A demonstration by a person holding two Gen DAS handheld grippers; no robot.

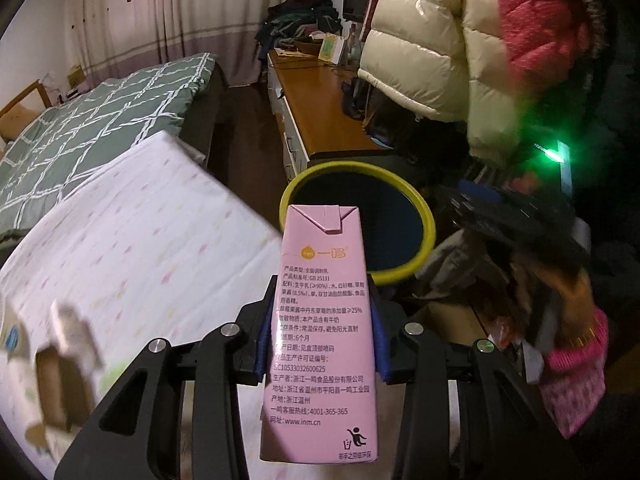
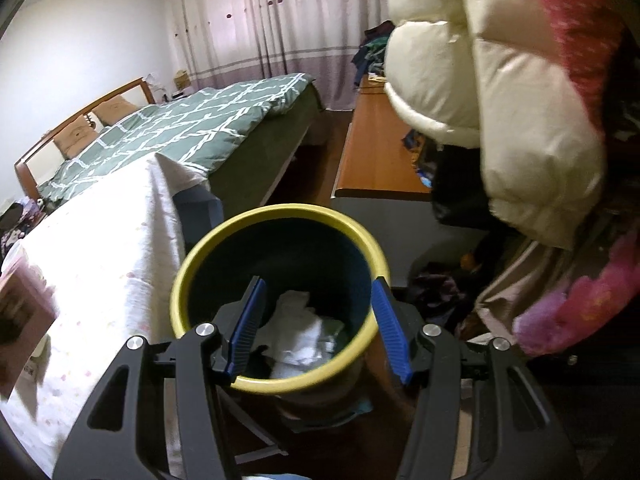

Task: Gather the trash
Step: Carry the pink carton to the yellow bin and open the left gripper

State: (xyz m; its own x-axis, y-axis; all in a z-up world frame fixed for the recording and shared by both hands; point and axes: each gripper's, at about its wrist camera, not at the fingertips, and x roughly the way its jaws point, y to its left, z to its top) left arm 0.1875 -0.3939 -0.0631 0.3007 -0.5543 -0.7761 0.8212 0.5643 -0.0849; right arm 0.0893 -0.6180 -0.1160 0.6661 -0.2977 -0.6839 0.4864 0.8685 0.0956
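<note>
My left gripper is shut on a pink milk carton, its blue pads pressing both sides. The carton stands upright between the fingers, its top in front of the yellow-rimmed dark bin that sits beyond the table's corner. In the right wrist view my right gripper hangs open just above the same bin, with nothing between its blue pads. Crumpled white paper lies inside the bin. A blurred pink box shows at that view's left edge.
A table under a white patterned cloth carries blurred cardboard scraps. A bed with a green quilt lies behind it, a low wooden cabinet to the right. Cream and pink coats hang over cluttered things beside the bin.
</note>
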